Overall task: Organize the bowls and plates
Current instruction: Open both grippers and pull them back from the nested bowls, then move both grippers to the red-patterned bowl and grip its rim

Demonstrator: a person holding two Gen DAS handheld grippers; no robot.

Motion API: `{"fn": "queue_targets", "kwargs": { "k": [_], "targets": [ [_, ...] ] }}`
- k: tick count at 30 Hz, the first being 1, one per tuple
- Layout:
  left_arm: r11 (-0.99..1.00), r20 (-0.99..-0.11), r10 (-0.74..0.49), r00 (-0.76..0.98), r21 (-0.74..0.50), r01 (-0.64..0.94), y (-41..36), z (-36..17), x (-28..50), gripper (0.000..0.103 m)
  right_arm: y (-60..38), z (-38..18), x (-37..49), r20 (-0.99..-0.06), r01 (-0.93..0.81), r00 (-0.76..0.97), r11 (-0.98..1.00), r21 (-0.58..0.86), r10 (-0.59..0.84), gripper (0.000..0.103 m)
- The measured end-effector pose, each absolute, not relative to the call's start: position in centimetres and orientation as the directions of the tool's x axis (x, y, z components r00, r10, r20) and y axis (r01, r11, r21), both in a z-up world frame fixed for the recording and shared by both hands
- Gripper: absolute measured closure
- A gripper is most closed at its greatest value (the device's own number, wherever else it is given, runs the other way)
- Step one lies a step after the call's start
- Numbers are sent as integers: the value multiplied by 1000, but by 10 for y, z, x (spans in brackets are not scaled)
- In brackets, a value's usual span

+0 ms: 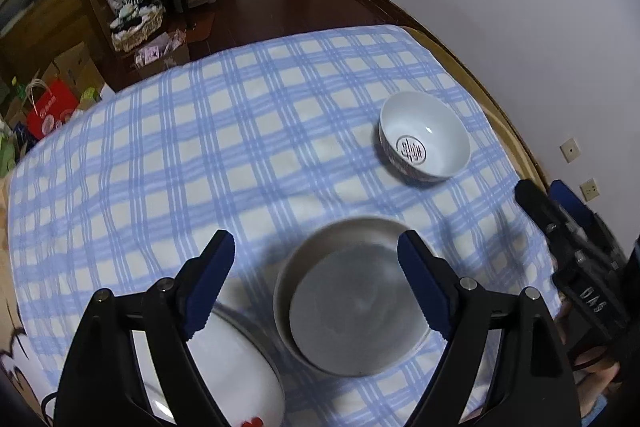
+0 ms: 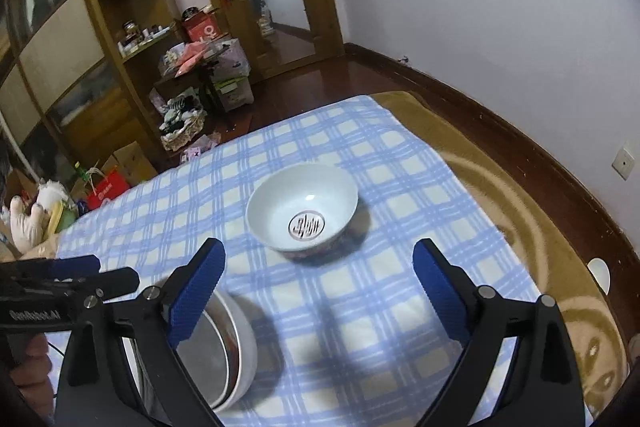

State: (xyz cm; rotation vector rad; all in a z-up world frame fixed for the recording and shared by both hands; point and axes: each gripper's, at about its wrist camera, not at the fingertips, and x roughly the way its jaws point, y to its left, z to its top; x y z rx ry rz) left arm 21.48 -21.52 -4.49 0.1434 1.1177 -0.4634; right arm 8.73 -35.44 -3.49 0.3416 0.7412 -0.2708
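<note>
A white bowl with a dark round emblem (image 1: pixel 424 143) (image 2: pixel 302 207) stands upright on the blue checked cloth (image 1: pixel 180 155). Nearer, a white bowl with a grey metal-looking dish nested inside it (image 1: pixel 352 307) (image 2: pixel 236 343) rests on the cloth. A white plate (image 1: pixel 236 367) lies to its left. My left gripper (image 1: pixel 316 243) hangs open above the nested bowl's left rim, with nothing between its fingers. My right gripper (image 2: pixel 320 251) is open and empty, just short of the emblem bowl. Each gripper shows in the other view: the right gripper (image 1: pixel 542 187), the left gripper (image 2: pixel 114 269).
The checked cloth covers a surface whose far edge drops to a dark wood floor (image 2: pixel 320 75). A brown patterned blanket (image 2: pixel 540 239) shows along the right side. Wooden shelves (image 2: pixel 116 11), boxes and a red bag (image 1: pixel 50 109) stand beyond. A hand (image 2: pixel 28 359) holds the left gripper.
</note>
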Motion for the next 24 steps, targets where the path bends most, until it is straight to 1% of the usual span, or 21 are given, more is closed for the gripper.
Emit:
{"fn": "queue_targets", "kwargs": {
  "k": [4, 8, 11, 15, 19, 24],
  "targets": [
    [885, -876, -296, 380, -102, 454, -229, -39, 227, 20, -370, -26, 100, -715, 377, 689, 901, 215, -118, 4],
    [876, -880, -301, 366, -104, 471, -243, -37, 243, 20, -384, -27, 115, -749, 382, 655, 898, 218, -97, 4],
    [871, -878, -299, 375, -90, 483, -255, -37, 254, 20, -394, -32, 128, -768, 393, 634, 893, 218, -91, 4],
    [860, -871, -334, 361, -125, 495, -271, -37, 268, 20, -403, -38, 141, -772, 406, 631, 881, 243, -78, 4],
    [856, -848, -357, 392, -129, 500, -282, -37, 276, 20, -408, -49, 150, -767, 417, 637, 869, 265, -72, 4],
    [852, -856, -340, 389, -104, 514, -301, -52, 289, 20, -414, -70, 160, -797, 453, 598, 857, 247, -87, 4]
  ]
}}
